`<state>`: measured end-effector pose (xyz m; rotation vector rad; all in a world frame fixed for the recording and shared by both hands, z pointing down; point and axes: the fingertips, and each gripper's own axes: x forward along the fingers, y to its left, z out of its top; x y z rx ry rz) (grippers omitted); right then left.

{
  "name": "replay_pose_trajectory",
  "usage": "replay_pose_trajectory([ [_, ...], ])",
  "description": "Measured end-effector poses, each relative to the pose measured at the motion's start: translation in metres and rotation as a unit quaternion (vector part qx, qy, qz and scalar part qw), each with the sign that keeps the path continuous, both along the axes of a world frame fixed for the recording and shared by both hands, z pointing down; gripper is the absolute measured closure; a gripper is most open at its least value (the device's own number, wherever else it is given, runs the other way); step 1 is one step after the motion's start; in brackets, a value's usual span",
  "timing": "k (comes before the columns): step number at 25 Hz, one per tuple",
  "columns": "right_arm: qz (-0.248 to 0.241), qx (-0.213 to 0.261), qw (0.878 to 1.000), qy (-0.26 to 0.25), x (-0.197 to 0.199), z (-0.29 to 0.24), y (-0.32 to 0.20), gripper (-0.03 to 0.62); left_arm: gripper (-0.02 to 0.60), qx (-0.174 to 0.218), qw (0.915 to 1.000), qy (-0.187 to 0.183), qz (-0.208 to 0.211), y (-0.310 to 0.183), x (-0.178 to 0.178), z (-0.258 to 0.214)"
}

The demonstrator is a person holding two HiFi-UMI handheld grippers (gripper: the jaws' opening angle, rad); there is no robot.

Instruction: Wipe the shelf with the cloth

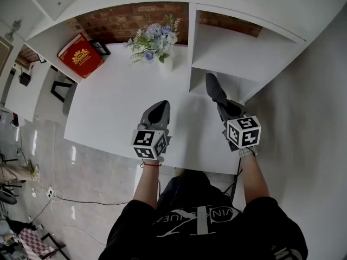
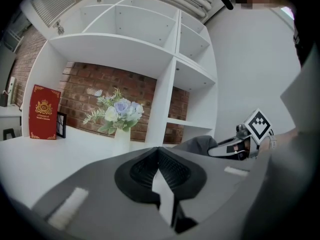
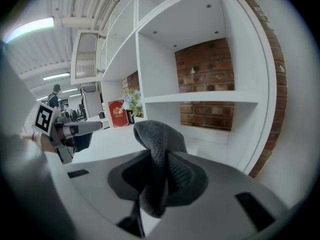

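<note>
- Red book (image 1: 79,54) and vase of flowers (image 1: 157,45) stand at the back of the tabletop (image 1: 108,107), well to the left of the working area, no obstruction.
- Left hand-held gripper (image 1: 157,112): jaws together, nothing between them. It hovers over the open tabletop and is the farther of the two from the shelf.
- Right hand-held gripper (image 1: 226,107): clamped on the grey cloth (image 1: 213,85), which stands up in a fold beyond the jaw tips, its long axis in line with the jaws.
- Shelf (image 1: 238,53): the open compartments lie straight ahead of the cloth. In the right gripper view the horizontal board (image 3: 200,98) sits just above the fold. The cloth appears not yet in contact.
- Clearance, as judged: the upright divider (image 3: 150,79) bounds the left, the outer side panel (image 3: 252,109) the right, and brick closes the back. Strokes should run side to side between them.
</note>
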<state>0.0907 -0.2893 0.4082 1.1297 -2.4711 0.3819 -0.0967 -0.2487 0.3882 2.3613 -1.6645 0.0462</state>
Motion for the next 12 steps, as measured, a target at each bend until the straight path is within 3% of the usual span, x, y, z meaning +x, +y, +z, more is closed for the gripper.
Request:
replay_pose_trajectory([
  [12,0.02,-0.002,0.998,-0.051,0.015,-0.042,0.034,0.518,0.571,0.036,0.9993,-0.001,0.014,0.011,0.004,-0.039],
])
